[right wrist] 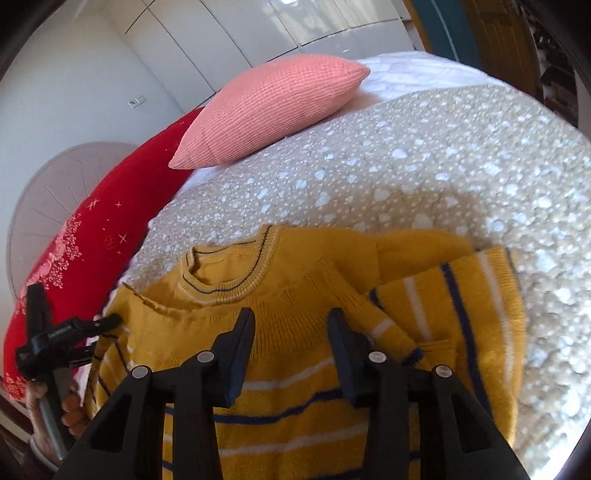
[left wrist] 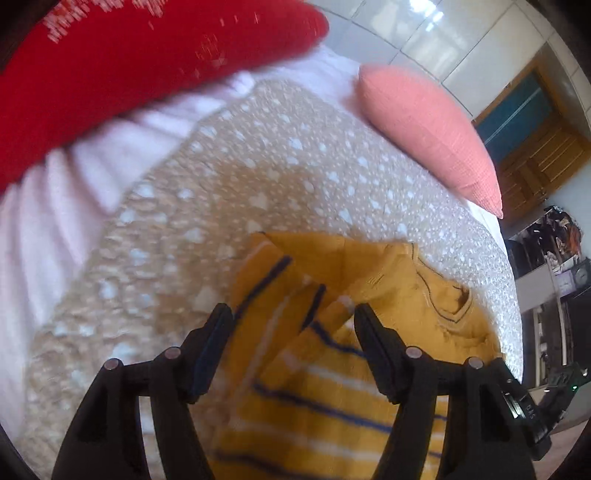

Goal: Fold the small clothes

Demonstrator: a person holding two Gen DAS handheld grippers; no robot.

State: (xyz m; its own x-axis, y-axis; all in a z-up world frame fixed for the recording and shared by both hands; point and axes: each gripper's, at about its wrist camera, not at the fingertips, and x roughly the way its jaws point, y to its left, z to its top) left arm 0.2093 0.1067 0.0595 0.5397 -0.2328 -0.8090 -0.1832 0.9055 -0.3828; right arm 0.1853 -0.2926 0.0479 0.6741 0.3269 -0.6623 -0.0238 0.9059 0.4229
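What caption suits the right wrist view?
Open right gripper over a yellow striped sweater on the bed.

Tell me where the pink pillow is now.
The pink pillow lies at the far side of the bed, beyond the sweater and next to the red pillow; in the left wrist view it is upper right.

Bright daylight floods both views, glaring white off the glossy wardrobe panels (left wrist: 417,33) up top. Left wrist view smears with motion blur, the red cushion (left wrist: 129,66) and yellow sweater (left wrist: 314,387) soft. Right view sharper. Fisheye bends the edges, corners dark; the source is perhaps a window.
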